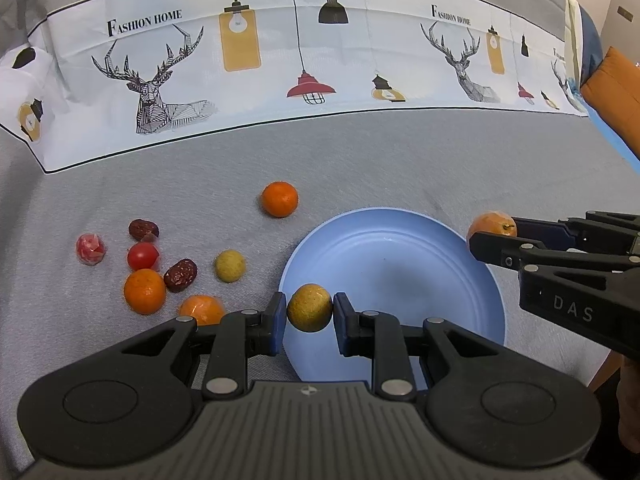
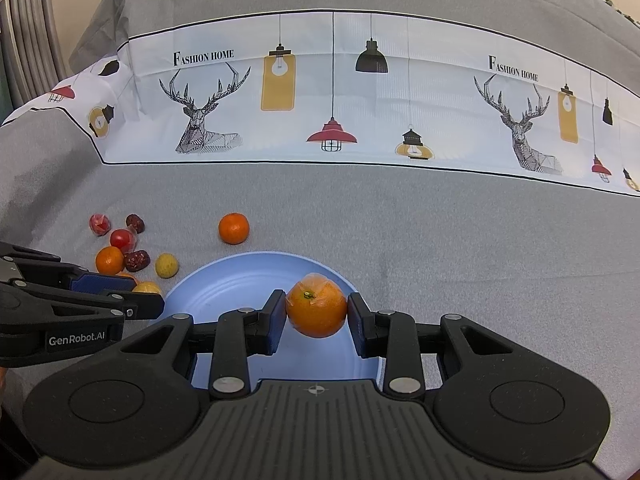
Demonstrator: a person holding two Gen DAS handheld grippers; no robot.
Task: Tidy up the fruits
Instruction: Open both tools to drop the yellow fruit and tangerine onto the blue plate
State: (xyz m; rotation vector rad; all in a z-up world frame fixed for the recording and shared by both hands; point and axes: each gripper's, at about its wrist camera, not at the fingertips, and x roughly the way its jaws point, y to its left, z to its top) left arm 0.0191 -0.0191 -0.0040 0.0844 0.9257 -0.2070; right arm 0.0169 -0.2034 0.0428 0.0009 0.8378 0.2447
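Left wrist view: left gripper (image 1: 310, 314) clamps yellow fruit (image 1: 310, 308); right gripper (image 2: 316, 314) clamps wrapped orange (image 2: 316, 305). Blue plate (image 1: 400, 264) beneath both, empty; eight fruits left of grippers remain.

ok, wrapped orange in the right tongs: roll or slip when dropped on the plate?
Likely rolls: the wrapped orange is round and the blue plate looks smooth, though its raised rim may stop it. The glossy film may slide in the right tongs.

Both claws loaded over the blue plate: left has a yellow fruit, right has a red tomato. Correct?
Not quite. The right claw holds an orange, not a tomato; the right wrist view shows it. The tomato lies on the cloth. The left claw does hold a yellow fruit over the blue plate.
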